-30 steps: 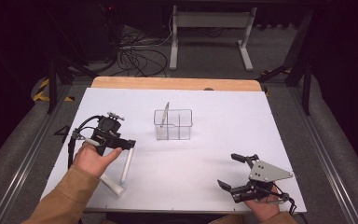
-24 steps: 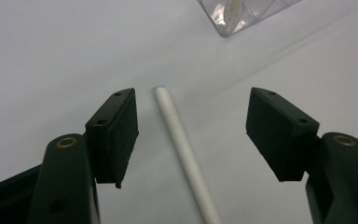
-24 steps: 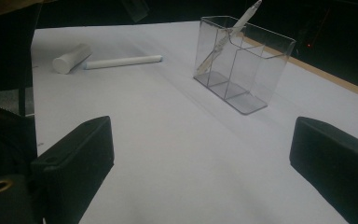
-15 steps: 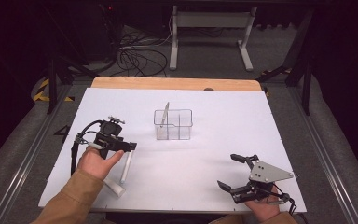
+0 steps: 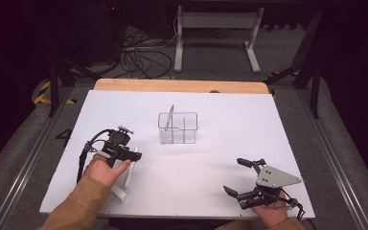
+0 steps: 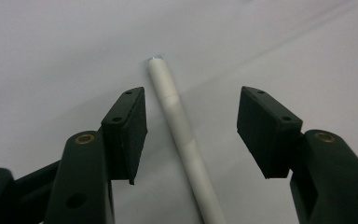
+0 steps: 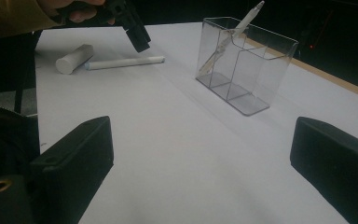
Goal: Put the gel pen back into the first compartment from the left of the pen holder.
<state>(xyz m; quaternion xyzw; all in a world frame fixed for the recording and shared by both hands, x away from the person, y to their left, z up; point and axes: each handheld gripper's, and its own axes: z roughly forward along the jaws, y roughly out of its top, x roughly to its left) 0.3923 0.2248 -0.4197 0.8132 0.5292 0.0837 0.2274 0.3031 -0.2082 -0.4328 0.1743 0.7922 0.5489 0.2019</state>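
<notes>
on the near left part of the white table (image 5: 211, 163), the left gripper (image 5: 127, 154) hangs low over a slim white cylindrical pen (image 5: 130, 173) that lies flat on the surface. seen from the left gripper view, the pen (image 6: 179, 126) runs lengthwise between the two black jaws, nearer the left-hand pad than the other, with a gap on both sides, so the pads are not pressing on it. those jaws have just been closing, and they stand partly spread around the pen without pinching it. just beside the pen's near end lies a short, thicker white cylinder (image 5: 119, 193), which shows also in the right gripper view (image 7: 74, 58) next to the pen (image 7: 123, 62). the person's left hand (image 5: 104, 168) in a tan sleeve carries the gripper.

near the middle of the table stands a clear plastic divided box (image 5: 178, 128), upright, with a thin pale pen-like stick (image 5: 169, 116) leaning in its left compartment. the right gripper (image 5: 240, 177) rests at the near right part of the table, well apart from the box, its jaws spread wide with nothing between them.
</notes>
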